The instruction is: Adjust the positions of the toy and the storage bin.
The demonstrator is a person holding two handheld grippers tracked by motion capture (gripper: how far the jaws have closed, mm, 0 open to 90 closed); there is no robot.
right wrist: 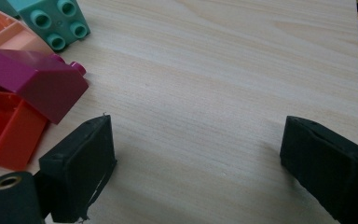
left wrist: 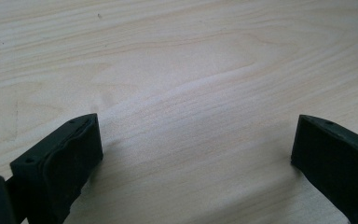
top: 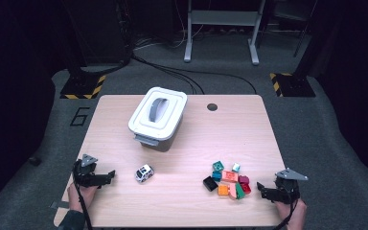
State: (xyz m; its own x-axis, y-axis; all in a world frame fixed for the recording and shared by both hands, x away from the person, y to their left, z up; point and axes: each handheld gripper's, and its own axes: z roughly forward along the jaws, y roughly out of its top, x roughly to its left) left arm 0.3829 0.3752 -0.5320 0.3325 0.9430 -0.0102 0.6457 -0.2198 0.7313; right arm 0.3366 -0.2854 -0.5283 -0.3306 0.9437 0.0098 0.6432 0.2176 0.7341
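My left gripper (top: 109, 176) rests on the wooden table (top: 220, 129) near its front left corner, jaws wide apart and pointing right. In the left gripper view its jaws (left wrist: 196, 135) frame bare wood. A small white toy car (top: 144, 173) stands just right of it. My right gripper (top: 261, 190) sits at the front right, open, pointing left at a pile of coloured bricks (top: 227, 181). In the right gripper view the open gripper (right wrist: 198, 135) has a magenta brick (right wrist: 37, 79), a red brick (right wrist: 4, 135) and a teal brick (right wrist: 56, 18) just left of its left jaw.
A white box with a closed lid and a grey handle (top: 157, 117) stands at the back left of the table. A dark round hole (top: 212, 107) marks the far edge. Grey floor, cables and stand legs lie beyond.
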